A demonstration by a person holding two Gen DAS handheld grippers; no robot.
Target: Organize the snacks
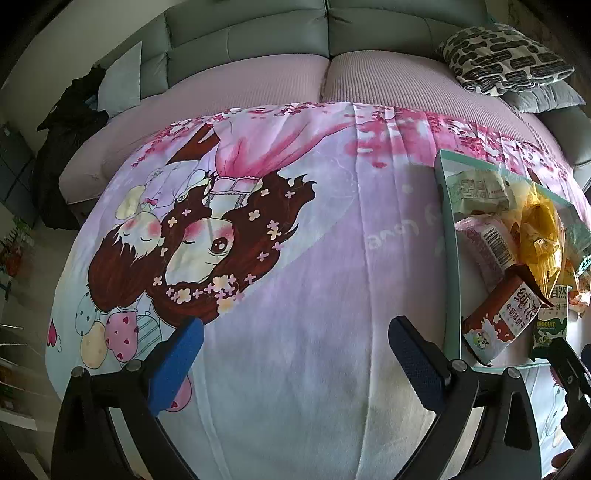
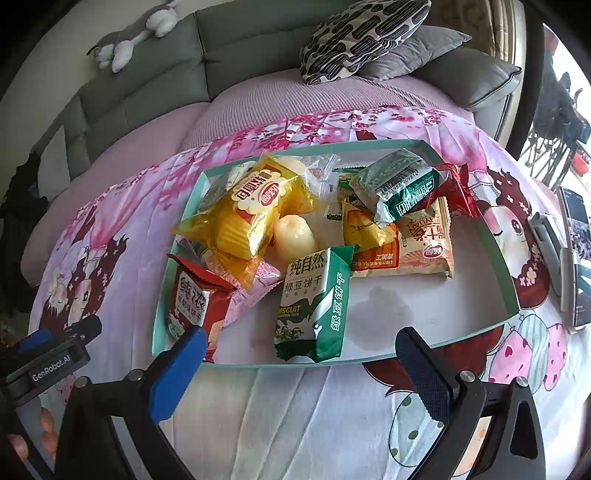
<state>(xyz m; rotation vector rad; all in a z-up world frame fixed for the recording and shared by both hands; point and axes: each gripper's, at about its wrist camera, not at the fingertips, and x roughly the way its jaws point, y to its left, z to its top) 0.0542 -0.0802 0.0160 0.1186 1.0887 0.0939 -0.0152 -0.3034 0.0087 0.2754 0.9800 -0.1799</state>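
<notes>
A shallow white tray with a teal rim [image 2: 511, 291] lies on a cartoon-print blanket and holds several snack packs: a green biscuit pack [image 2: 314, 306], a red biscuit pack [image 2: 195, 302], a yellow bag [image 2: 251, 214], a beige pack [image 2: 417, 243], a dark green pack [image 2: 402, 188] and a pale jelly cup [image 2: 293, 236]. My right gripper [image 2: 301, 373] is open and empty just before the tray's near edge. My left gripper [image 1: 295, 354] is open and empty over bare blanket, left of the tray [image 1: 448, 258]. The red pack [image 1: 498, 314] and yellow bag [image 1: 543, 236] show there too.
The blanket [image 1: 295, 258] covers a table in front of a grey sofa [image 2: 229, 44] with pink seat covers. A patterned cushion [image 2: 362, 33] and a plush toy [image 2: 129, 37] lie on the sofa. A phone [image 2: 576, 258] lies at the blanket's right edge.
</notes>
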